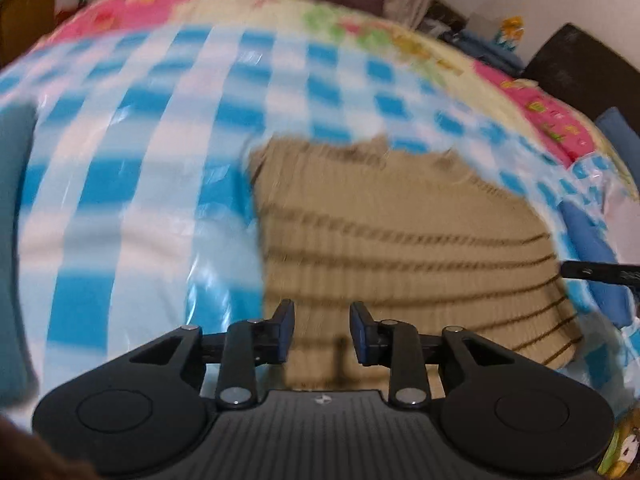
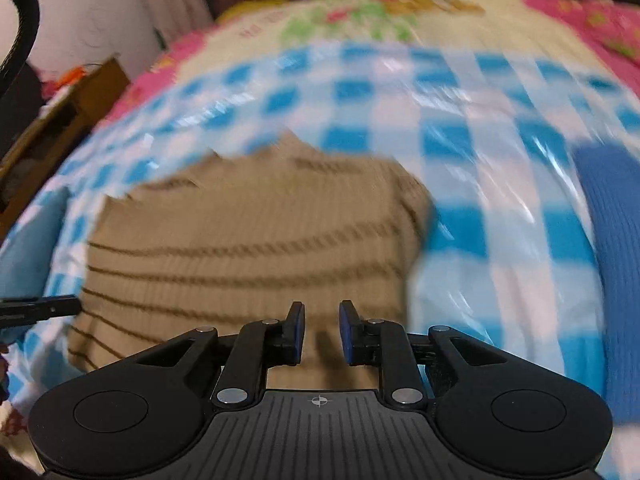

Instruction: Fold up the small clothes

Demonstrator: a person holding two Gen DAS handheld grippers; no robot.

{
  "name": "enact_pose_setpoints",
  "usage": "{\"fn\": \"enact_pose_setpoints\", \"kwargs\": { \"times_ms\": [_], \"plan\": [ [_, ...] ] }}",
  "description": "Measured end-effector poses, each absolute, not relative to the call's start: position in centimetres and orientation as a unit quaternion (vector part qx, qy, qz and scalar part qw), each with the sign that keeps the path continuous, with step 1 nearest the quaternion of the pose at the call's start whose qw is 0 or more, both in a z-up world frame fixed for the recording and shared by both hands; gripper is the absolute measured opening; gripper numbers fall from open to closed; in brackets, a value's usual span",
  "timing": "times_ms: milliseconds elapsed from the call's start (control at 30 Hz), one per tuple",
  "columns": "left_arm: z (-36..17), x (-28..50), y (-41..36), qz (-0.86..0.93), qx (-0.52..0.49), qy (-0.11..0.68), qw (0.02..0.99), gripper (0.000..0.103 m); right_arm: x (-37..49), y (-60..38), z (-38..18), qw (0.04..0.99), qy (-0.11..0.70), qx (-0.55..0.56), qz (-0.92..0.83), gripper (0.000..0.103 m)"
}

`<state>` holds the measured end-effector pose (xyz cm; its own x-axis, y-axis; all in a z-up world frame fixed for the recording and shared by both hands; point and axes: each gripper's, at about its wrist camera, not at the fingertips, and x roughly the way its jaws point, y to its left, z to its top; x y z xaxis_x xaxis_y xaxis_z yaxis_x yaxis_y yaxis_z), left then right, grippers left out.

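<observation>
While everything's motion-blurred, the left view shows the left tongs (image 1: 322, 330) partly open, gripping nothing, over a beige ribbed knit top with thin brown stripes (image 1: 404, 240) lying on a blue-and-white checkered plastic sheet (image 1: 132, 168). Right view: right tongs (image 2: 322, 330) also gapped and empty above that top (image 2: 248, 240).

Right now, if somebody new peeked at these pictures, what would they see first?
First, the big blue-and-white checked sheet that covers the bed. In its middle lies a tan striped sweater, spread flat. Close up, the left tool and the right tool both hang open over the sweater's near edge, holding nothing.
</observation>
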<state>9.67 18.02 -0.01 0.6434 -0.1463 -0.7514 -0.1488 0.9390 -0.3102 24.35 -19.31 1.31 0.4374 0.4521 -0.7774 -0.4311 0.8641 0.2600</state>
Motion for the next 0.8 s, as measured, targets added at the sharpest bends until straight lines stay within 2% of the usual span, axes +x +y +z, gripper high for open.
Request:
{"fn": "enact_pose_setpoints", "kwargs": {
  "times_ms": [100, 133, 300, 467, 500, 533, 567, 600, 800],
  "plan": [
    [1.0, 12.1, 17.5, -0.005, -0.161, 0.401, 0.902, 0.04, 26.5, -16.9, 1.2, 0.846, 0.454, 0.028, 0.277, 0.041],
    [1.0, 13.3, 17.1, -0.005, -0.151, 0.398, 0.905, 0.043, 27.2, -15.7, 0.9, 0.846, 0.452, 0.027, 0.281, 0.043],
    [-0.5, 17.1, 15.6, -0.013, -0.13, 0.413, 0.901, 0.045, 30.2, -10.5, -1.5, 0.836, 0.465, 0.03, 0.289, 0.044],
    [-2.3, 18.0, 14.8, 0.012, -0.078, 0.427, 0.901, 0.049, 30.9, -7.7, -3.5, 0.837, 0.473, -0.019, 0.276, 0.044],
    [-2.6, 18.1, 14.9, 0.011, -0.082, 0.43, 0.899, 0.049, 30.9, -7.5, -3.6, 0.837, 0.473, -0.022, 0.276, 0.041],
    [-2.7, 18.1, 14.8, 0.011, -0.082, 0.429, 0.9, 0.049, 30.9, -7.5, -3.6, 0.839, 0.47, -0.024, 0.273, 0.028],
    [-2.5, 18.0, 14.8, 0.011, -0.083, 0.426, 0.901, 0.048, 30.8, -7.6, -3.4, 0.841, 0.467, -0.023, 0.271, 0.021],
    [-2.2, 17.8, 14.8, 0.011, -0.083, 0.42, 0.903, 0.047, 30.8, -8.0, -3.1, 0.843, 0.465, -0.013, 0.272, 0.009],
    [-1.0, 17.7, 15.5, 0.014, -0.1, 0.4, 0.911, 0.027, 30.4, -9.5, -0.7, 0.852, 0.434, 0.037, 0.29, 0.006]
  ]
}}
